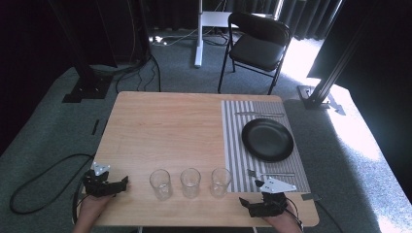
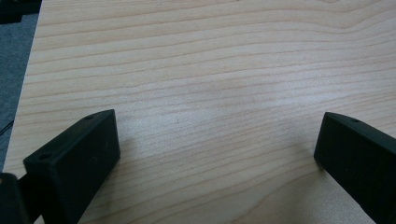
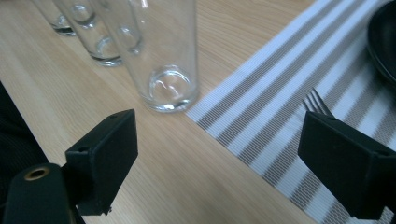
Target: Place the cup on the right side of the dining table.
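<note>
While both grippers rest near the front edge of the table (image 1: 165,126), we take the nearest glass (image 3: 164,56) as the thing to plan for: it stands upright just beside the striped placemat (image 3: 289,93), rightmost in a row of three, with the middle glass (image 1: 190,182) and the far glass (image 1: 160,183) to its left. The right gripper (image 3: 224,158) has its fingers (image 3: 100,161) spread wide and empty, pointed toward that glass and the fork (image 3: 316,101). The left gripper (image 2: 217,154) is likewise released, over bare wood. We judge the glass light, rigid, smooth and slippery, and breakable if knocked over or squeezed hard. We would take it around the lower-middle wall, with a firm but gentle squeeze, and keep clear of its neighbour and of the black plate (image 1: 267,139)
</note>
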